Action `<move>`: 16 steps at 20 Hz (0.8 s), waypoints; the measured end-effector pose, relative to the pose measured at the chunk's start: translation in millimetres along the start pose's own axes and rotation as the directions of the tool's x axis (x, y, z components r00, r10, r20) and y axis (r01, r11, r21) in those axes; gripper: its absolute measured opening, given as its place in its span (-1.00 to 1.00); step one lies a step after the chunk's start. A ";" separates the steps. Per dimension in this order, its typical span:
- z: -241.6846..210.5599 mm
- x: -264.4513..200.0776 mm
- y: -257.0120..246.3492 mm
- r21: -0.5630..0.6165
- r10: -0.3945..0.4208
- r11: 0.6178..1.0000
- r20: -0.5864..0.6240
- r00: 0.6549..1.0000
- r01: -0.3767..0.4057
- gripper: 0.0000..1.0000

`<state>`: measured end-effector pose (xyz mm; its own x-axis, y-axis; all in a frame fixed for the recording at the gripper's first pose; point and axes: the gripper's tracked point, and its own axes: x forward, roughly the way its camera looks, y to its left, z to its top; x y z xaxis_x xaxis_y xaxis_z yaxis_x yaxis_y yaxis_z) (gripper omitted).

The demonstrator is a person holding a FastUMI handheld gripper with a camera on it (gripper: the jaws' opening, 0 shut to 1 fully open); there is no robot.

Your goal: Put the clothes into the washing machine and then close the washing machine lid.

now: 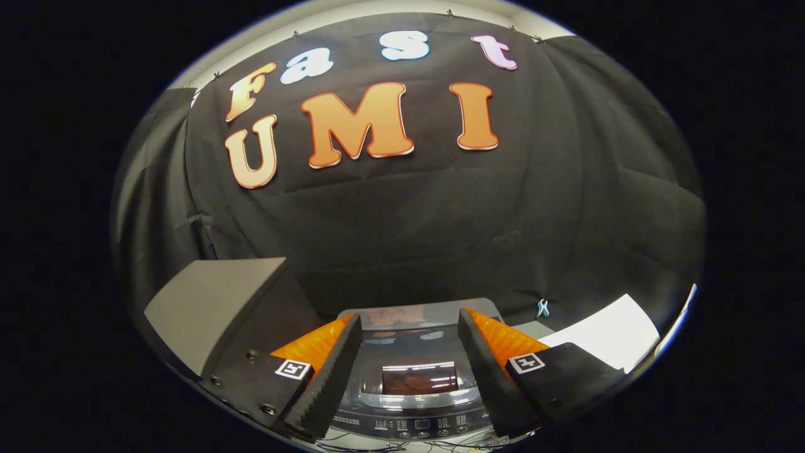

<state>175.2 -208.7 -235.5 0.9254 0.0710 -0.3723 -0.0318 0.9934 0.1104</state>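
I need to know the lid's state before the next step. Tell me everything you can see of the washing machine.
The washing machine is a grey top-loader seen from above, lying between and just ahead of the open tongs. Its lid looks glossy, with a dark window, and appears to lie flat and shut. A control panel with small buttons lies at its near edge, above some cables. Nothing touches it; the tongs hover empty.

1. The washing machine (pixel 412 371) sits below and between the two fingers of the tongs (pixel 410 330), its lid (pixel 418 377) down and its control panel (pixel 418 426) on the near edge.
2. A box (pixel 214 308) stands left of the machine.
3. A flat sheet (pixel 607 336) lies to its right.
4. The booth's wall hangs behind all three.
5. The fingers stand apart, with nothing between them.
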 end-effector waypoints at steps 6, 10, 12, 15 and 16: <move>66.3 -73.7 8.9 0.006 -0.012 1.000 0.163 0.987 0.011 0.96; 91.4 -115.1 19.0 0.005 -0.002 1.000 0.250 0.968 0.001 0.95; 94.4 -129.3 23.8 0.016 0.001 1.000 0.279 0.960 -0.006 0.95; 94.9 -144.3 27.2 0.034 -0.001 0.999 0.306 0.952 -0.010 0.95; 94.2 -148.5 28.9 0.039 0.002 0.999 0.311 0.950 -0.015 0.95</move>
<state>72.5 -199.1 -90.3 0.9969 0.0412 -0.0671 -0.0307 0.9880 0.1512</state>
